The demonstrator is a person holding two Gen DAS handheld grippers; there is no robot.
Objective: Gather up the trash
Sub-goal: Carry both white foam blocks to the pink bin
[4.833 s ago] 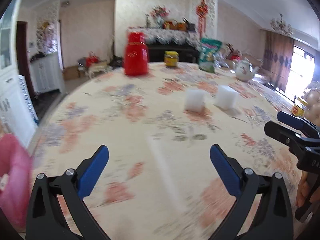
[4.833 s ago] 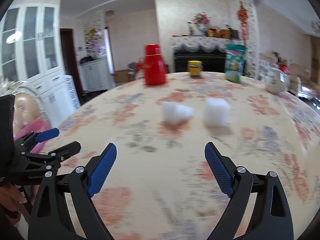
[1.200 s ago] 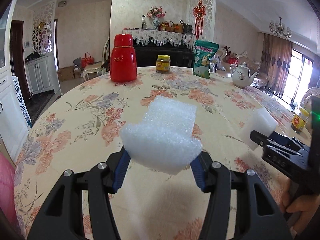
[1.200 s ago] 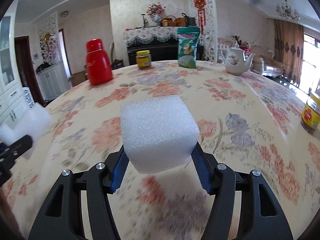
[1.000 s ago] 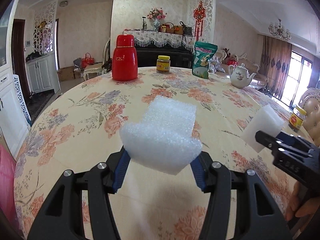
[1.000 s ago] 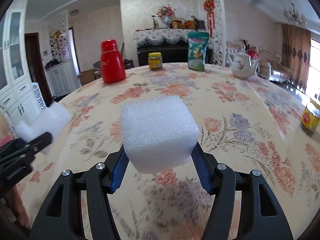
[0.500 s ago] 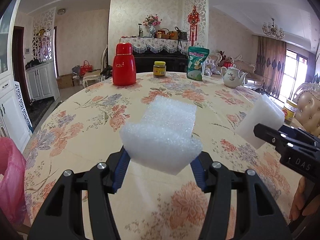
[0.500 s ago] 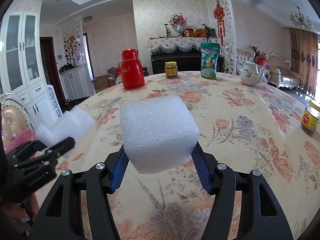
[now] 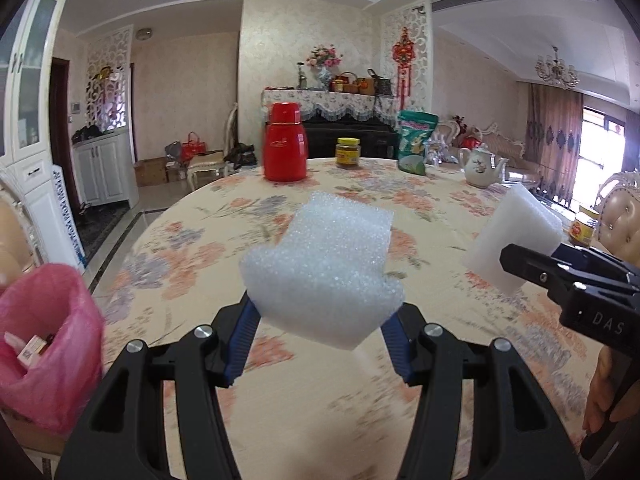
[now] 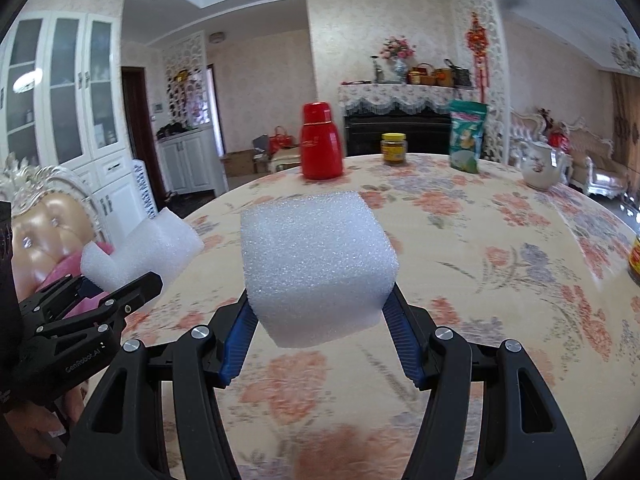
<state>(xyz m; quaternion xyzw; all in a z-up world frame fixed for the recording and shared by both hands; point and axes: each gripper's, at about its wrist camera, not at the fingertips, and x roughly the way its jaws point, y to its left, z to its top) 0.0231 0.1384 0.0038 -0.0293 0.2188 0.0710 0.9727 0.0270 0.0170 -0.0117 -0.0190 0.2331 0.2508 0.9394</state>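
While 2 foam pieces are held clear of the table [image 9: 460,200], 1 clamped in each gripper, the pink trash bag [image 9: 48,344] is seen low to the left, nearer the left gripper [image 9: 320,344] than the right gripper [image 10: 316,340].

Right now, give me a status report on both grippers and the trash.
Left gripper shut on notched foam piece. Right gripper shut on foam cube. Both lifted off table. Pink trash bag at left, path looks unobstructed.
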